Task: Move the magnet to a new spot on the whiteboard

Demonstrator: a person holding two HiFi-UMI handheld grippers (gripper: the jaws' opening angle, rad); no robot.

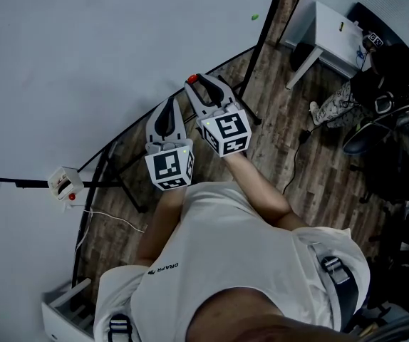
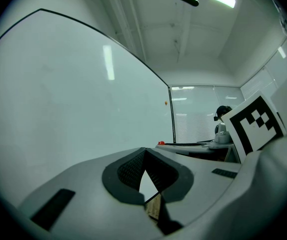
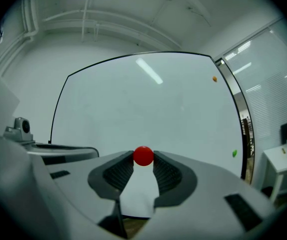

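Note:
A small red round magnet (image 3: 143, 155) sits between the tips of my right gripper (image 3: 143, 160), and both pads press on its sides. In the head view the magnet (image 1: 192, 79) is at the gripper's front end, close to the lower part of the whiteboard (image 1: 83, 48). Whether it touches the board I cannot tell. My left gripper (image 1: 168, 102) is just left of the right one (image 1: 196, 84), its jaws meeting at the tip (image 2: 144, 152) with nothing between them. It points at the whiteboard (image 2: 58, 109) too.
A green magnet (image 1: 254, 17) and an orange magnet (image 3: 214, 78) sit near the board's right edge. The board's stand legs (image 1: 119, 169) spread over the wooden floor. A white table (image 1: 340, 30) and a seated person (image 1: 397, 70) are at the right. A white box (image 1: 65, 184) hangs at the left.

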